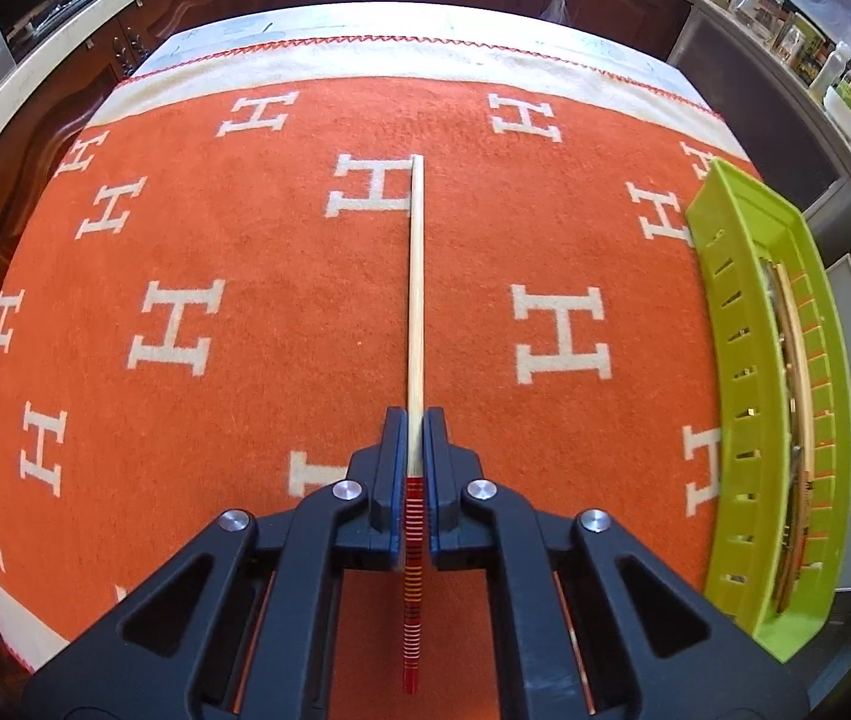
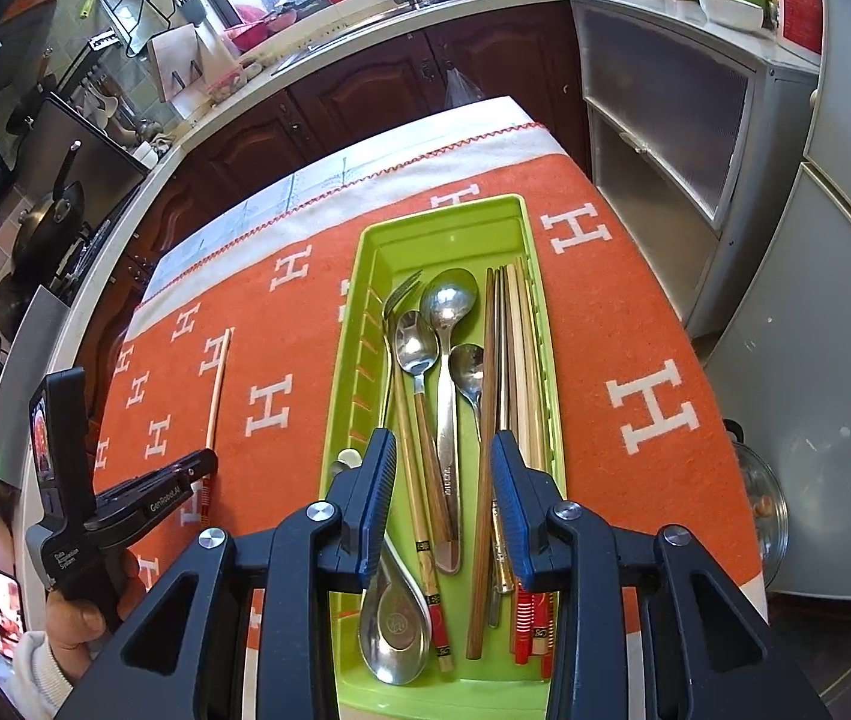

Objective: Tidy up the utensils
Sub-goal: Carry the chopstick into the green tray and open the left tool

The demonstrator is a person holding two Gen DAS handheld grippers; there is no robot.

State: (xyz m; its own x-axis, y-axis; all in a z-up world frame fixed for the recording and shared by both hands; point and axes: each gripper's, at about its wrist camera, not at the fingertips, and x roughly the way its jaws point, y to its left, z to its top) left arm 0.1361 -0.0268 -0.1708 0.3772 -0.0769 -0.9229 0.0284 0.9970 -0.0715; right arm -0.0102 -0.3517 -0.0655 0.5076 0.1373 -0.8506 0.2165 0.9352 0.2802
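Orange cloth point(image 1: 281, 324) with white H shapes covers the table, and a single pale wooden chopstick point(image 1: 415, 276) lies on it, its red-banded end toward the person. The left gripper point(image 1: 416, 420) points steeply down at the cloth, and its blue-padded fingers point(image 1: 392, 450) are pressed together on that chopstick just above the red bands, the pale shaft running straight out ahead of the tips. From the right wrist camera the same tool shows from the side, its dark body angled down toward the cloth, a hand point(image 2: 80, 624) in a light sleeve wrapped round its handle at the lower left. The right gripper point(image 2: 443, 450) hangs tilted downward over the near end of a lime green tray point(image 2: 377, 240), which sits on the cloth well to the right of the lone chopstick. Its jaws stand partly spread, with nothing clamped between them. Beneath them in the tray lie several metal spoons point(image 2: 448, 306), a fork point(image 2: 398, 294) and a bundle of chopsticks point(image 2: 512, 348) along the right wall, all laid lengthwise. Kitchen cabinets point(image 2: 365, 84) of dark wood run behind the table.
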